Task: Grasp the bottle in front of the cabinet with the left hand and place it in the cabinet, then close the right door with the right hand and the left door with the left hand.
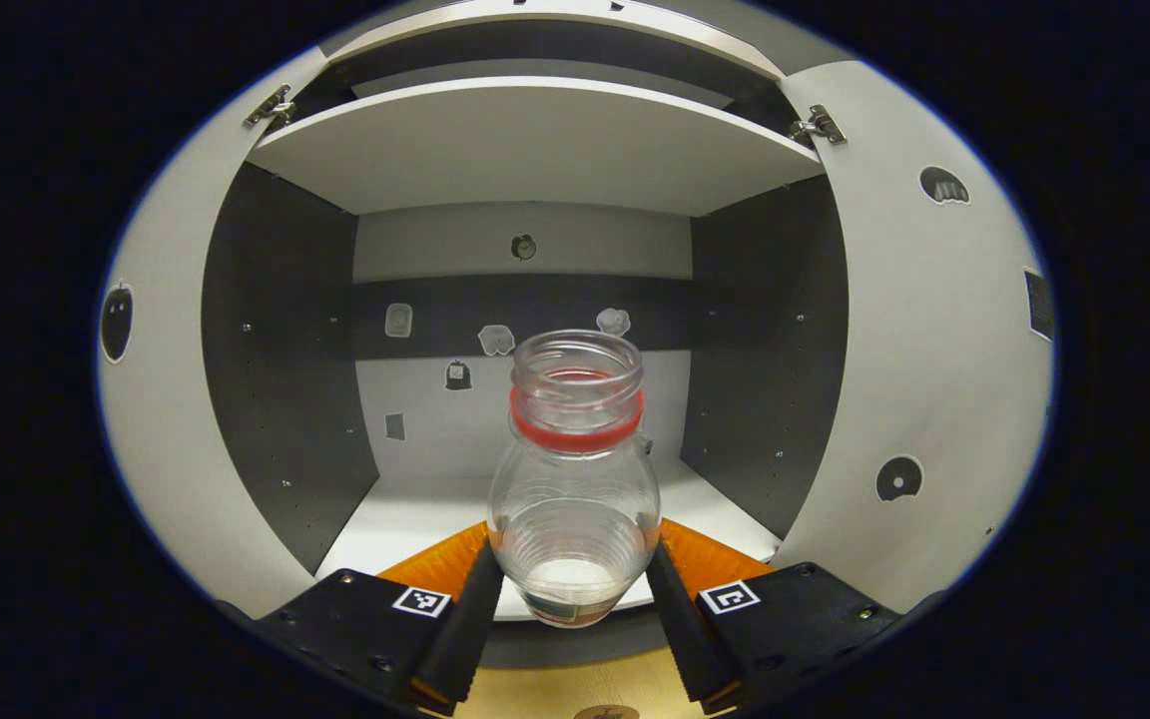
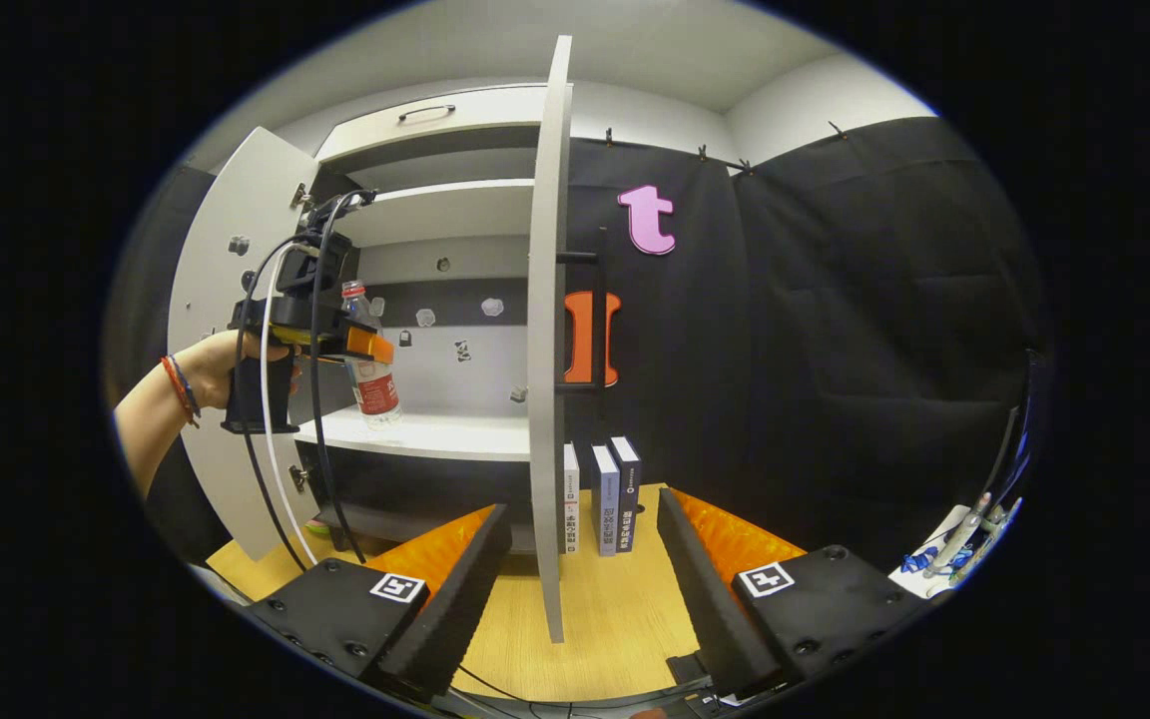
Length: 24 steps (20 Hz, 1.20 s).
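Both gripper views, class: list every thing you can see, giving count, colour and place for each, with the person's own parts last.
Clear plastic bottle with red neck ring: one, between the left claw's fingers, over the cabinet's lower shelf.
Grey-white wooden cabinet: one, both doors open.
Right door: one, white, edge-on ahead of the right claw.
Upright books: three, white and dark blue, on the wooden tabletop.
Left claw: shut on the bottle.
Right claw: open, empty.
Hand: one, holding the left claw.
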### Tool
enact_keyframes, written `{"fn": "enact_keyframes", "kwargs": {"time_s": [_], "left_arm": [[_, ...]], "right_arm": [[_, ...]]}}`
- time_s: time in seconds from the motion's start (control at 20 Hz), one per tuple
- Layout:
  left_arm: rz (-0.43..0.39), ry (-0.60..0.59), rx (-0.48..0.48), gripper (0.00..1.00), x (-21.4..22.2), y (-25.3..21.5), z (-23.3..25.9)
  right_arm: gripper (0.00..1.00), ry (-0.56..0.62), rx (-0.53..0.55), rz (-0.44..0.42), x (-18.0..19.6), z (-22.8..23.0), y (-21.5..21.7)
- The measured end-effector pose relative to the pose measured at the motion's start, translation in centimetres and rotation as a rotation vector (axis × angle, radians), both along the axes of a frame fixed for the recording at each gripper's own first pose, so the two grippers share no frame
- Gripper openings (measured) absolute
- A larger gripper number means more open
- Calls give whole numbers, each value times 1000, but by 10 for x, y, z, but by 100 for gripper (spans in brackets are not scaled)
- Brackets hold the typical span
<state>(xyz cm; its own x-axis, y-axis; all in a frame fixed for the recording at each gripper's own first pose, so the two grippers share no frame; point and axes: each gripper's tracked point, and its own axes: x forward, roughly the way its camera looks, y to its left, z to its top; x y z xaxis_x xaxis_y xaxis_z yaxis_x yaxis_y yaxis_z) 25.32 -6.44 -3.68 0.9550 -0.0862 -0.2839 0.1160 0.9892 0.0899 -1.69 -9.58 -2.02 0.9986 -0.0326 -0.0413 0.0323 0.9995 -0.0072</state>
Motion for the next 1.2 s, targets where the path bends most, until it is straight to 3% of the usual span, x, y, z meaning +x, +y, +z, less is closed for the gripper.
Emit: {"fn": "enact_keyframes", "kwargs": {"time_s": [0.25, 0.65, 1.2], "left_arm": [[-7, 57, -18, 76, 35, -5, -13], [-12, 173, -54, 77, 52, -15, -52], [5, 145, -22, 86, 57, -16, -49]], "right_arm": [[98, 12, -8, -50, 4, -4, -21], [98, 33, -7, -93, -1, -14, -41], [98, 55, 11, -101, -2, -26, -49]]}}
